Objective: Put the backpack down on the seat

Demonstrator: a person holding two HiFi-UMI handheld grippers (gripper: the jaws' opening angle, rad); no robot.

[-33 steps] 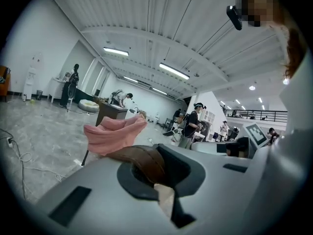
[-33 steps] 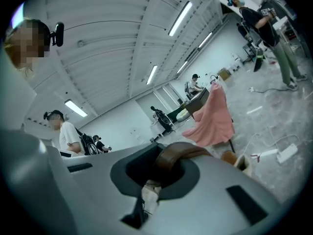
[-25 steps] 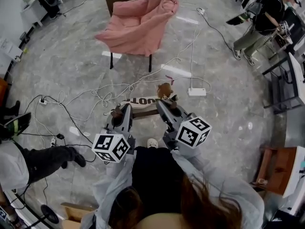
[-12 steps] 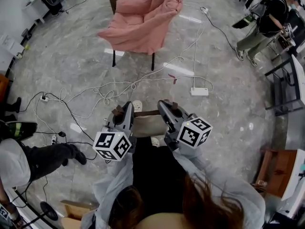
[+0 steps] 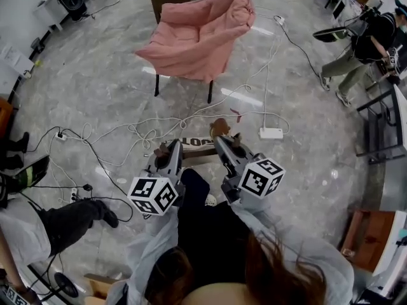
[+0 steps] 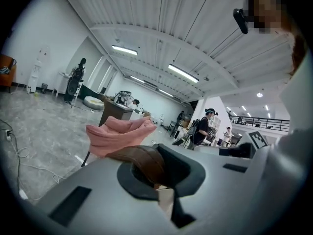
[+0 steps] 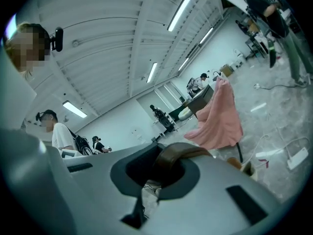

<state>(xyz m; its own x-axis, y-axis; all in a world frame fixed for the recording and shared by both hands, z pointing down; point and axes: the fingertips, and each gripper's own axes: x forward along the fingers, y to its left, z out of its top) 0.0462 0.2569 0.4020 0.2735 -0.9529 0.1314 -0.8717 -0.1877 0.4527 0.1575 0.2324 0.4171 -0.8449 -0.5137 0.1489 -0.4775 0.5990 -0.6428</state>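
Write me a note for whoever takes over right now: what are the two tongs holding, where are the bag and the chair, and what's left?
The left tongs are shut on a brown strap of the beige fabric backpack.
The right tongs are shut on its other brown strap.
The backpack hangs between them; the pink cushioned chair stands ahead, apart from it.
Done: backpack picked up.
Left: carry it to the chair, lower it onto the seat, release.

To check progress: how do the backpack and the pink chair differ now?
The backpack is beige with brown straps; the chair is pink. The backpack hangs from the left gripper and right gripper, both shut on its straps; the chair stands on the floor, seat empty.
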